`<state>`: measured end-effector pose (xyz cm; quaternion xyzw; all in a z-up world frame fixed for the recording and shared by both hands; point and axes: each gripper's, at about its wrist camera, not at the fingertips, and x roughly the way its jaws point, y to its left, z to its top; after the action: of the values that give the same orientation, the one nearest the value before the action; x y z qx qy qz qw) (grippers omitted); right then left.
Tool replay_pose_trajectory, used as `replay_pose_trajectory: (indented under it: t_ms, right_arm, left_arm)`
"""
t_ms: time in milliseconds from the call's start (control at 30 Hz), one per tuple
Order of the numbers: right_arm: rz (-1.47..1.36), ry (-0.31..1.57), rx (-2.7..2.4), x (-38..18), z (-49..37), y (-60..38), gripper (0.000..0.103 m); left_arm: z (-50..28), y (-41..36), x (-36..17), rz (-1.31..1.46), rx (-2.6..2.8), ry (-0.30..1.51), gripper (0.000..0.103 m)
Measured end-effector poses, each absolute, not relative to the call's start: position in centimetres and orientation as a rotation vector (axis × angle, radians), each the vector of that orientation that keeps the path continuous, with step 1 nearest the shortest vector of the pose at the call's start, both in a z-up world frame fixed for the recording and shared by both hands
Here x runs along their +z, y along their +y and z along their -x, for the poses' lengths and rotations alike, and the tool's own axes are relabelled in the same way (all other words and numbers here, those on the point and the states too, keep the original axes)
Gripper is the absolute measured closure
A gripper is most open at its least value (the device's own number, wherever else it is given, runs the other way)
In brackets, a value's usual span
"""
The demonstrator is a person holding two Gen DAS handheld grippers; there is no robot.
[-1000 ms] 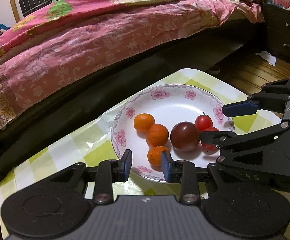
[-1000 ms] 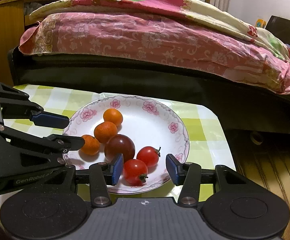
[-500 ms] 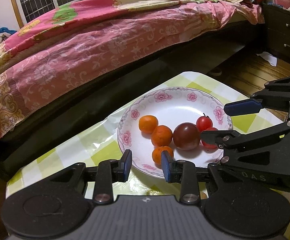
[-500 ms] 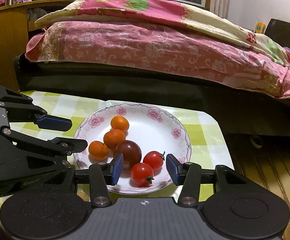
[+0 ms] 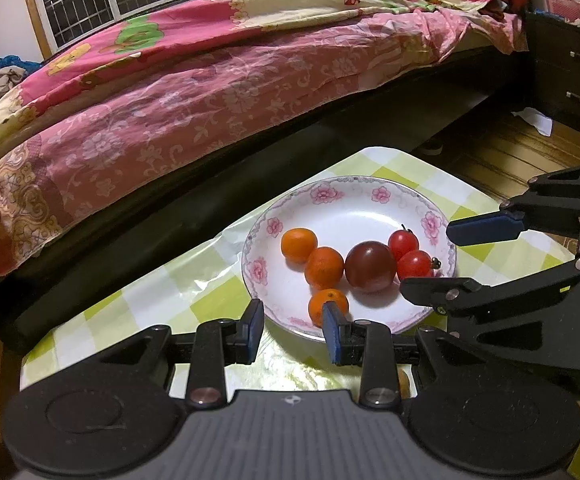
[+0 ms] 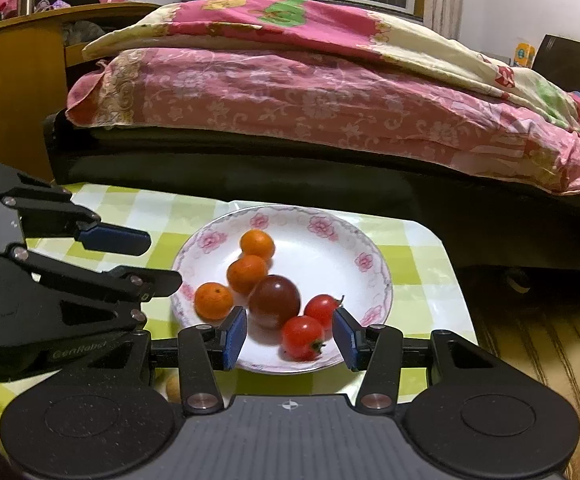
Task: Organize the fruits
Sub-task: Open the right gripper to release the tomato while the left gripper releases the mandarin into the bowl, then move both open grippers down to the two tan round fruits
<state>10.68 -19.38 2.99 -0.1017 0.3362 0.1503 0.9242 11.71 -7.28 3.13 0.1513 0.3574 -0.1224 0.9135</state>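
Note:
A white plate with pink flowers (image 5: pixel 354 216) (image 6: pixel 322 256) sits on the checked table. It holds three small oranges (image 5: pixel 324 267) (image 6: pixel 246 274), one dark purple tomato (image 5: pixel 370 267) (image 6: pixel 274 300) and two red cherry tomatoes (image 5: pixel 414 264) (image 6: pixel 302 337). My left gripper (image 5: pixel 292 316) (image 6: pixel 157 260) hovers at the plate's near left rim, open, with nothing between its pads. My right gripper (image 6: pixel 290 322) (image 5: pixel 430 258) hovers over the plate's near right rim, open. The red tomatoes lie beyond its fingertips, untouched.
The green-and-white checked tablecloth (image 5: pixel 137 304) ends close behind the plate. A bed with a pink quilt (image 5: pixel 209 80) stands just beyond. Wooden floor (image 6: pixel 530 344) lies to the right, with dark drawers (image 5: pixel 570 68) further off. A small brownish thing (image 6: pixel 172 388) is half hidden under the grippers.
Both grippers have drawn back a little from the plate, which now looks smaller in both views. The fruits lie where they were.

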Motion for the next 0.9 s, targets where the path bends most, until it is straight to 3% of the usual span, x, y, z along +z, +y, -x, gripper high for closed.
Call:
replay_pose_trajectory:
  t_ms: [900]
  right_arm:
    - [0.228, 0.813, 0.451, -0.4, -9.0, -16.3, 0.058]
  left_arm:
    - [-8.4, -2.9, -0.6, -0.254, -0.319, 0.907, 0.062]
